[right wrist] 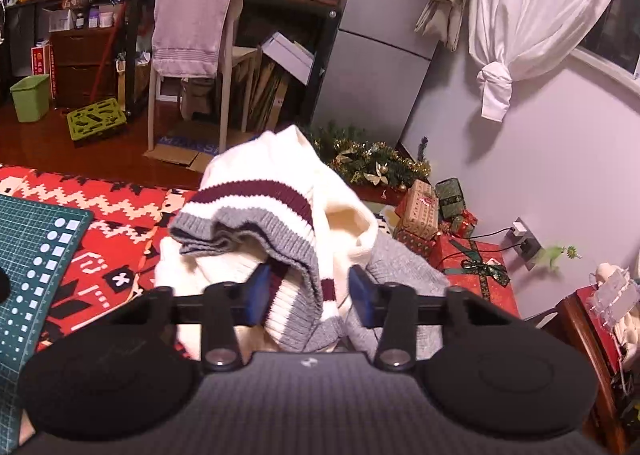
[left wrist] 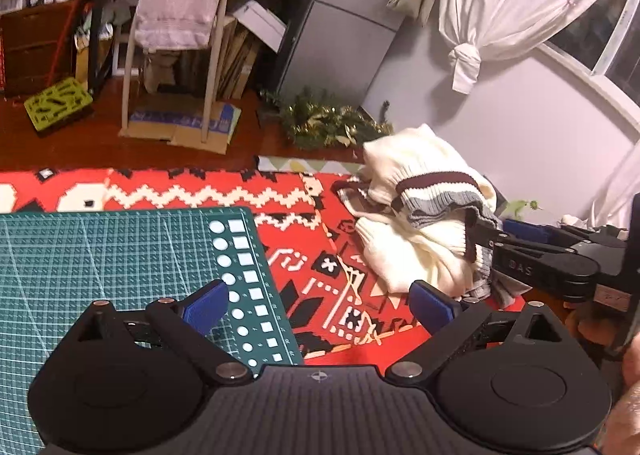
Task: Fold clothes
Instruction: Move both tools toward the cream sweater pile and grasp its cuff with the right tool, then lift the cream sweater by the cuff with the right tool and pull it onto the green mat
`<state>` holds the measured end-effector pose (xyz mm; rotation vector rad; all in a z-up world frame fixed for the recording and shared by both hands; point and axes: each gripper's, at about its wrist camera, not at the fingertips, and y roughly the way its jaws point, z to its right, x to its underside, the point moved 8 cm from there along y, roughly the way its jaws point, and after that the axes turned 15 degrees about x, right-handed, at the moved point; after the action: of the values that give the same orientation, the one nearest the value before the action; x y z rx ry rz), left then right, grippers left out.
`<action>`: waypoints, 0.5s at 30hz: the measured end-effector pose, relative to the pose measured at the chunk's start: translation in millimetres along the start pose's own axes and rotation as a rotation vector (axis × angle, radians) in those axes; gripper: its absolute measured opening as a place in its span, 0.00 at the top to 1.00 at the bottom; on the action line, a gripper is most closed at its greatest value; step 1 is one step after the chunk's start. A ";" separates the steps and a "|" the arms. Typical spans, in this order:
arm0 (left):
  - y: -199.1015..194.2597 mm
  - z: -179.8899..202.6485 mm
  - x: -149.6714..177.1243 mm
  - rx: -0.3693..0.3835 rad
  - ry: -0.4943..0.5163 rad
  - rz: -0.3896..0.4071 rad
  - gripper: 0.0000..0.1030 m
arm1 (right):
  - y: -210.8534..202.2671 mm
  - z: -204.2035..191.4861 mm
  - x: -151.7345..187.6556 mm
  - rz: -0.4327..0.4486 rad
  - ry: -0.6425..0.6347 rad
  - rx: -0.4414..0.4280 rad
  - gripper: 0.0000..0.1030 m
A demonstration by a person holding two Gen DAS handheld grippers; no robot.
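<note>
A cream knit sweater [left wrist: 416,171] with maroon and grey striped ribbing lies bunched on the red patterned rug [left wrist: 200,191], to the right of the green cutting mat [left wrist: 100,255]. My left gripper [left wrist: 320,303] hangs open over the mat's right edge and the rug, with nothing between its blue pads [left wrist: 206,305]. My right gripper [left wrist: 486,233] comes in from the right. In the right wrist view the sweater [right wrist: 276,171] fills the middle, and the right gripper [right wrist: 308,295] is shut on its raised striped hem [right wrist: 296,295], which runs between the blue pads [right wrist: 256,293].
Beyond the rug are a chair [left wrist: 180,7] draped with a pink towel, flattened cardboard, a grey fridge [left wrist: 344,35] and a tinsel wreath [left wrist: 328,123]. Wrapped gift boxes [right wrist: 420,211] sit against the wall at the right. A knotted white curtain [right wrist: 496,83] hangs above.
</note>
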<state>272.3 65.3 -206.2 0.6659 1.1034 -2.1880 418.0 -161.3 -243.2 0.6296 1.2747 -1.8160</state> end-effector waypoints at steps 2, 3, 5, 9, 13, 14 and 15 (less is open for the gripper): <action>3.3 -0.5 1.5 0.034 -0.017 -0.017 0.08 | 5.1 -3.0 -3.2 0.024 0.007 -0.012 0.64; 3.9 -0.8 2.2 0.040 -0.022 -0.020 0.08 | 7.2 -4.8 -5.5 0.039 0.007 -0.014 0.64; 4.6 -1.7 4.5 0.042 -0.032 -0.024 0.08 | 12.1 -8.4 -10.0 0.061 0.016 -0.011 0.64; 2.9 -4.6 12.8 0.052 -0.070 -0.046 0.11 | 25.4 -16.7 -14.5 0.077 0.035 0.000 0.65; -5.0 -6.5 19.1 0.063 -0.082 -0.059 0.17 | 22.5 -20.8 -17.7 0.086 0.062 -0.033 0.95; -7.6 -7.0 19.8 0.061 -0.084 -0.058 0.18 | 19.7 -21.7 -18.3 0.087 0.068 -0.053 0.95; -10.3 -7.7 20.2 0.058 -0.088 -0.056 0.18 | 16.0 -23.6 -19.1 0.084 0.069 -0.070 0.95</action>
<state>252.3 71.1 -218.1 0.5645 1.0287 -2.2817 440.6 -135.5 -245.5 0.7015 1.3321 -1.6866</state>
